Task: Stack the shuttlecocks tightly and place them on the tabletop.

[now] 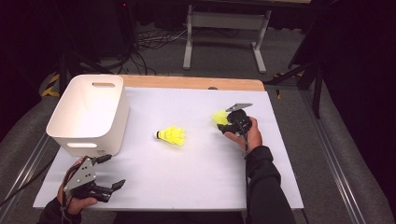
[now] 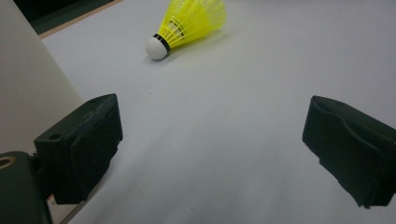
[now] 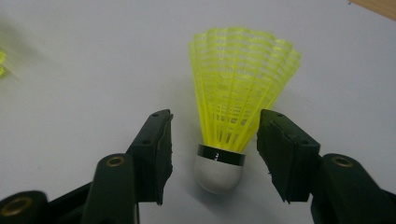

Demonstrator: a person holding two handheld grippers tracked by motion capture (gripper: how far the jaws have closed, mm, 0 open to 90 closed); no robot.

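Two yellow shuttlecocks with white cork heads lie on the white sheet. One shuttlecock rests mid-table, cork to the left. The other shuttlecock lies at the right, between the jaws of my right gripper. Its cork sits between the two pads, with a clear gap to the left pad, and the skirt lies close against the right pad. My left gripper hovers near the front left corner, jaws wide open with nothing between them, pointing toward the mid-table shuttlecock.
A white plastic bin with handle slots stands at the back left, just beside my left gripper. The white sheet covers a wooden table. Beyond the table are a stand's legs and cables on the floor.
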